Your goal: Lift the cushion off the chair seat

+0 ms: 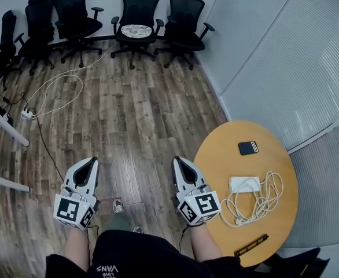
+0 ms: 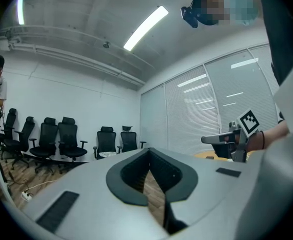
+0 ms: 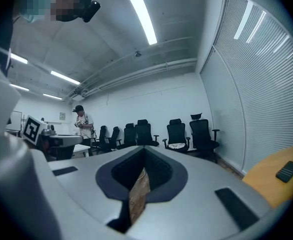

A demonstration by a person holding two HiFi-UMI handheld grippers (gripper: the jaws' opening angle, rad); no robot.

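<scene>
A round pale patterned cushion (image 1: pixel 136 31) lies on the seat of a black office chair (image 1: pixel 138 7) at the far wall; the cushion (image 3: pixel 177 146) also shows small in the right gripper view, and the cushion (image 2: pixel 108 154) in the left gripper view. My left gripper (image 1: pixel 92 161) and right gripper (image 1: pixel 177 161) are held side by side over the wooden floor, pointing level toward the chairs and far short of them. Both are shut with nothing between their jaws.
Several black office chairs (image 1: pixel 71 13) line the back wall. A white cable and power strip (image 1: pixel 27 114) lie on the floor at left. A round wooden table (image 1: pixel 247 181) at right carries a phone (image 1: pixel 248 147) and a charger with cords (image 1: pixel 244 185). A person (image 3: pixel 82 124) stands far left.
</scene>
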